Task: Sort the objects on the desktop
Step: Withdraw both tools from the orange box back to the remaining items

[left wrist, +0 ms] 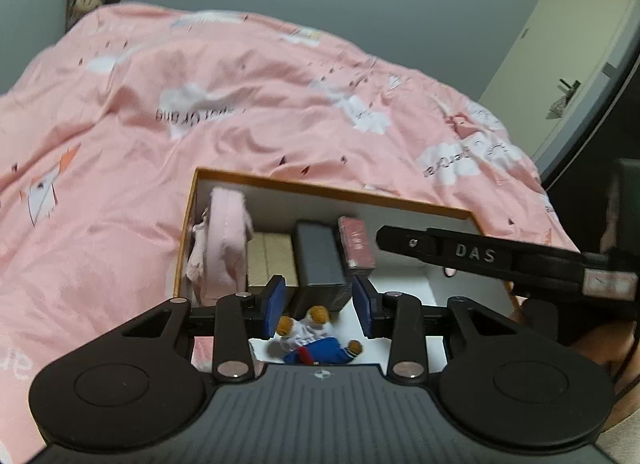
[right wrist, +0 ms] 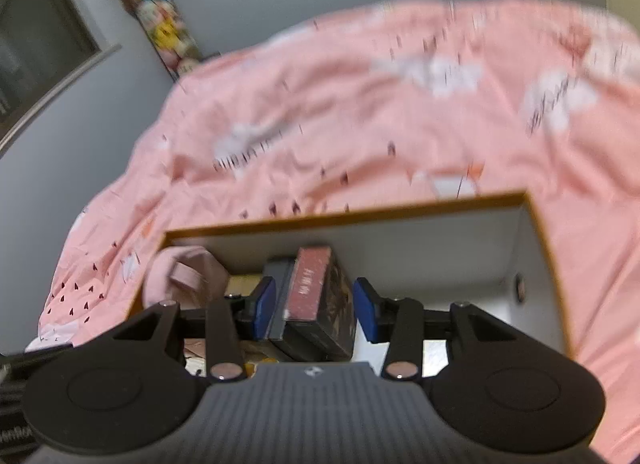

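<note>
The box (left wrist: 332, 187), an open one with an orange rim and white inside, sits on the pink bedspread (left wrist: 168, 103) and already holds most of what shows: a pink pouch (left wrist: 224, 240) upright at its left end, a tan packet (left wrist: 272, 260), a grey case (left wrist: 320, 256) and a red-topped pack (left wrist: 357, 242) side by side in a row, and a small teddy bear (left wrist: 314, 338) in white and blue lying on the floor of the box in front of them. Judging by that, the sorting looks well along; no loose item shows on the bedspread, though little of the surroundings is in view. The left claw (left wrist: 321, 306) stands open just above the teddy bear, its blue pads apart with nothing pressed between them. In the right wrist view the right claw (right wrist: 313, 310) is also open, its pads either side of the red-topped pack (right wrist: 310, 284) with a gap showing on the right side, so the pack seems released rather than held.
</note>
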{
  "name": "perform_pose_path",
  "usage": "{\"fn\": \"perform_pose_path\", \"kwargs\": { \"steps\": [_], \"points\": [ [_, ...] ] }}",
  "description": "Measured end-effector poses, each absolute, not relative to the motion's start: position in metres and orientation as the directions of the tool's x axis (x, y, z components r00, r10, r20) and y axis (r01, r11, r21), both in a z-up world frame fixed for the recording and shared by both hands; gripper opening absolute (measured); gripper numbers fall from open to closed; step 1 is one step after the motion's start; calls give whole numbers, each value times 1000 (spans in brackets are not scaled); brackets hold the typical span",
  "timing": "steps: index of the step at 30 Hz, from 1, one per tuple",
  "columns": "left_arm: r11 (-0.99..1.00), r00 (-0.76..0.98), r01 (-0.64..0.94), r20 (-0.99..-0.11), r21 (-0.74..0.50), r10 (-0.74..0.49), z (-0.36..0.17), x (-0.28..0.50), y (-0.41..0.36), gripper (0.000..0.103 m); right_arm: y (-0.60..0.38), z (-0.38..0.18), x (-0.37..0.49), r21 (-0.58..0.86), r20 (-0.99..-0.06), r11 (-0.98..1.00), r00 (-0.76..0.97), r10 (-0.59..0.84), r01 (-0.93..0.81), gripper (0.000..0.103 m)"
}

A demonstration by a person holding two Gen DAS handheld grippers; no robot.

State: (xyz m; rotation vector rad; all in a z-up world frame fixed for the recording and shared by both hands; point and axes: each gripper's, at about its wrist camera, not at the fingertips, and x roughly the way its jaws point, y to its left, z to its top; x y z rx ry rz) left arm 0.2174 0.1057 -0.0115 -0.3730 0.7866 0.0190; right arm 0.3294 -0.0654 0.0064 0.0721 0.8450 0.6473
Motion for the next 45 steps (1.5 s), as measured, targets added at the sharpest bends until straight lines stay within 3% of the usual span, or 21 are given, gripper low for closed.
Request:
{"fn": "perform_pose_path", "kwargs": {
  "steps": [7, 11, 17, 21, 28, 45],
  "points": [
    [960, 786, -40, -602, -276, -140, 12, 173, 81, 47, -101, 42, 264, 190, -515, 774, 610, 602, -603, 46],
    [967, 735, 35, -648, -254, -197, 4, 154, 66, 47, -119, 46, 230, 174, -513, 753, 595, 619, -634, 46],
    [980, 639, 77, -745, -182, -189, -27, 125, 48, 47, -137, 37, 183, 141, -581, 738, 549, 601, -659, 46],
    [983, 569, 68, -803, -171, -179, -48, 105, 44, 47, -144, 17, 155, 89, -679, 740, 503, 535, -666, 46],
    [981, 480, 118, -856, -156, -193, -63, 70, 32, 47, -150, -26, 114, 129, -822, 701, 320, 472, -702, 46],
    [948, 315, 239, -906, -212, -282, -68, 28, 0, 39, -170, -45, 70, 277, -873, 608, 70, 483, -744, 45]
  ]
}}
